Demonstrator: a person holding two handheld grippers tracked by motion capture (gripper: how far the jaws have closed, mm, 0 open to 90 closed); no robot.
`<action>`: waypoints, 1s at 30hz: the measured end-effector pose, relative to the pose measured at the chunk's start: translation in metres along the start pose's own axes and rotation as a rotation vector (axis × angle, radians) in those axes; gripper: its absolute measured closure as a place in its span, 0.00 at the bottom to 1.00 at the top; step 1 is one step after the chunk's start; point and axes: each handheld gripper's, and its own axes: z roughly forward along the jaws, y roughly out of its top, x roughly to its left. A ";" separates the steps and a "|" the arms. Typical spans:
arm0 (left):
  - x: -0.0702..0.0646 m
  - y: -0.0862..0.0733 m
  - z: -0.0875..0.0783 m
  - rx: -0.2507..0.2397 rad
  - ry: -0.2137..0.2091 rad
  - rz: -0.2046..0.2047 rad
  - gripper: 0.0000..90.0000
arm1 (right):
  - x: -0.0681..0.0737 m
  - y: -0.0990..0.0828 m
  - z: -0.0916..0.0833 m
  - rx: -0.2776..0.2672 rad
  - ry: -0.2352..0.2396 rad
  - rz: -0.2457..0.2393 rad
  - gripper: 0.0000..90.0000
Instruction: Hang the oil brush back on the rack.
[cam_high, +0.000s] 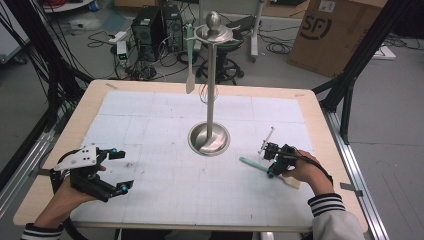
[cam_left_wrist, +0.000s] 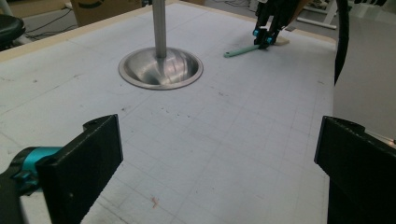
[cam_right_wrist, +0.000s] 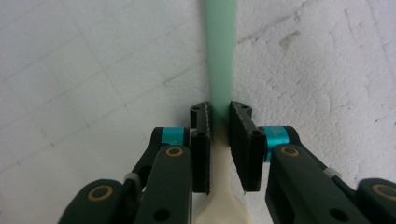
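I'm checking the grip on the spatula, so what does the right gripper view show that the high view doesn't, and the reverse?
Right gripper view alone: the right tongs pressed against both sides of the spatula, where green handle meets cream blade.
High view alone: the left tongs open over the mat, the metal stand in its round base, and a second spatula hanging from its top.
Both: the right tongs, the lying spatula and the white gridded mat.

White mat (cam_high: 165, 165) open between both hands, steel stand (cam_high: 210, 90) with dish base (cam_high: 209, 138) blocking centre
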 end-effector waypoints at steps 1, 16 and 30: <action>0.000 0.000 0.000 -0.001 0.000 -0.002 0.02 | 0.000 0.001 0.000 0.007 -0.002 0.001 0.89; 0.001 -0.001 -0.001 0.004 0.005 -0.002 0.02 | -0.001 0.002 -0.001 -0.003 0.018 -0.005 0.91; 0.001 0.000 -0.001 0.008 0.010 -0.008 0.02 | -0.001 -0.004 -0.020 -0.168 0.078 0.020 0.91</action>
